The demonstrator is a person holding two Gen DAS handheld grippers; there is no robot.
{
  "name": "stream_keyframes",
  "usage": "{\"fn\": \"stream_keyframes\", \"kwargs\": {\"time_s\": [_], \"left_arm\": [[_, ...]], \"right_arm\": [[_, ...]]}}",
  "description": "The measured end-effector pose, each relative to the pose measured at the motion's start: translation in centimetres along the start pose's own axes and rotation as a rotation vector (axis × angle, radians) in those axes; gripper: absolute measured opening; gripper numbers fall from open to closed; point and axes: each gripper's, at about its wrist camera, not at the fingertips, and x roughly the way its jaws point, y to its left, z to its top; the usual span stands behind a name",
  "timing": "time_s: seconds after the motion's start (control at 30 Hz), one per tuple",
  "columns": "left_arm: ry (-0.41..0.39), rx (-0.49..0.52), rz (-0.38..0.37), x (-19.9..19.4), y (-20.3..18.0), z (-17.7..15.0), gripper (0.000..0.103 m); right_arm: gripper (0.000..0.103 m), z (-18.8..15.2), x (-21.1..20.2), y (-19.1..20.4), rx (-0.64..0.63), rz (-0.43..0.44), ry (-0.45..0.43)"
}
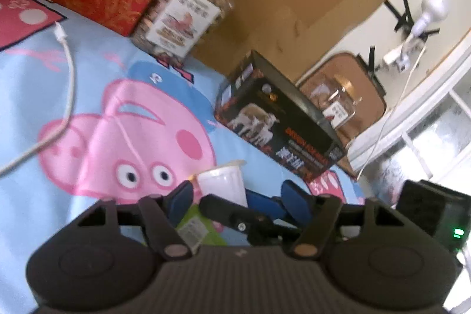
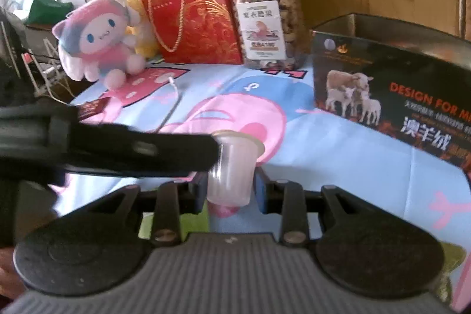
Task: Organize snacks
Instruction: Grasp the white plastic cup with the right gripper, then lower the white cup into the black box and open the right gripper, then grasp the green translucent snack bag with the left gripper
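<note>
Apparently mid-carry, the right gripper (image 2: 229, 190) pinches a small clear cup (image 2: 232, 167) above the cartoon cloth (image 2: 309, 137) while the left gripper (image 1: 235, 196) stands spread alongside — next, I judge, comes lowering it into the open dark box (image 2: 382, 72).

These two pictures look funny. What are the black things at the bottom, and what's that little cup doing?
A person holds a grabbing tool in each hand, and each tool has a camera looking along its two fingers. The right hand-held gripper squeezes a small clear jelly cup. The left hand-held gripper is open beside that cup. Underneath is a pig-cartoon cloth. On it stand a nut jar, a red gift bag, a black box with sheep and a plush toy.
</note>
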Motion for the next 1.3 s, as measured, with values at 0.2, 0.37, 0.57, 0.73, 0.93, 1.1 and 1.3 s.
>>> {"fn": "stream_keyframes", "kwargs": {"time_s": [0.2,0.37,0.57,0.73,0.93,1.1,1.3], "left_arm": [[-0.027,0.064,-0.032,0.6,-2.8,2.3,0.04],[-0.051,0.19,-0.035,3.5,-7.7,6.4,0.04],[-0.044,0.246,-0.01,9.0,-9.7,9.9,0.04],[-0.033,0.233,0.057,11.7,-9.3,10.7,0.044],[-0.058,0.183,0.029,8.6,-8.2,10.1,0.044],[-0.03,0.167,-0.036,3.5,-7.4,4.6,0.044],[0.135,0.139,-0.109,4.2,-7.5,-1.4,0.044]], "right_arm": [[0.035,0.9,-2.3,0.8,-0.117,-0.1,-0.149],[0.036,3.7,-3.6,-1.0,-0.176,-0.213,-0.301],[0.036,7.4,-1.8,-6.1,-0.092,-0.271,-0.312],[0.043,8.5,0.4,-8.4,-0.053,-0.271,-0.283],[0.044,6.1,-3.4,-9.0,0.022,-0.246,-0.31],[0.044,-1.9,-10.3,-8.6,0.166,-0.184,-0.327],[0.042,-8.9,-12.2,-9.3,0.354,-0.172,-0.205]]}}
